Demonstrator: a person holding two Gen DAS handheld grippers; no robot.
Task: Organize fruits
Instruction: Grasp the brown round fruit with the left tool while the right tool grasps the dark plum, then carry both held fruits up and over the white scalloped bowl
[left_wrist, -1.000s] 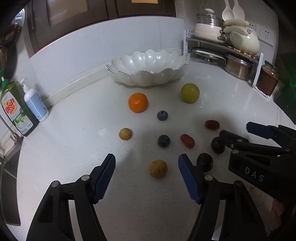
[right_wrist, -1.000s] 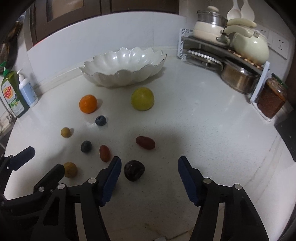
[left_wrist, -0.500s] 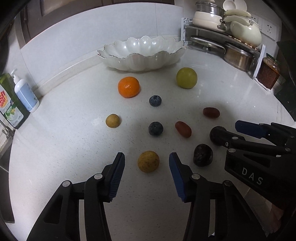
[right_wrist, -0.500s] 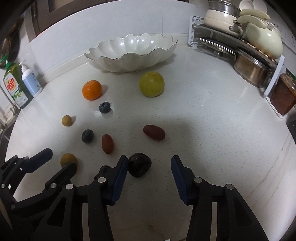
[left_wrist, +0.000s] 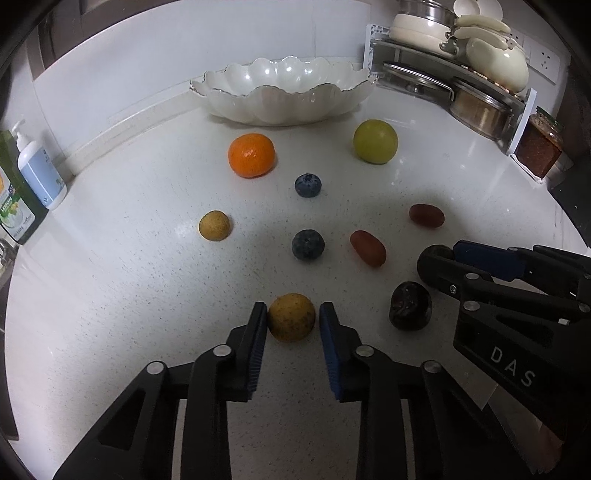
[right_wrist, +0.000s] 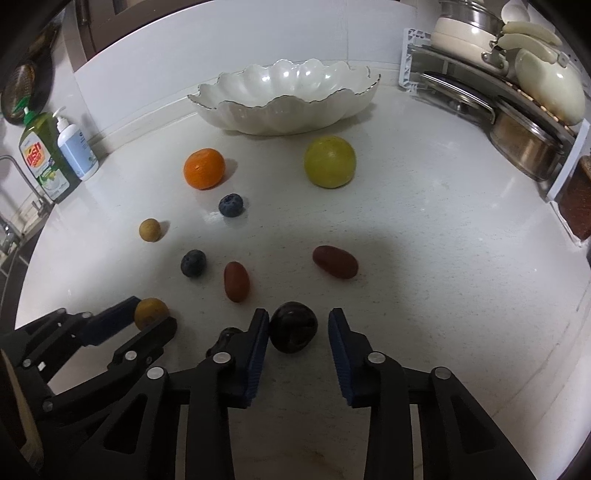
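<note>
White counter, left gripper clamping yellow fruit, right gripper unclenched around dark plum.

A white scalloped bowl stands at the back of the counter. Before it lie an orange mandarin and a yellow-green round fruit. Nearer than these lie two blueberries, two small red oblong fruits and a small tan fruit. Farthest from the bowl lie a speckled yellow-brown fruit and a dark wrinkled plum, all on the counter.
</note>
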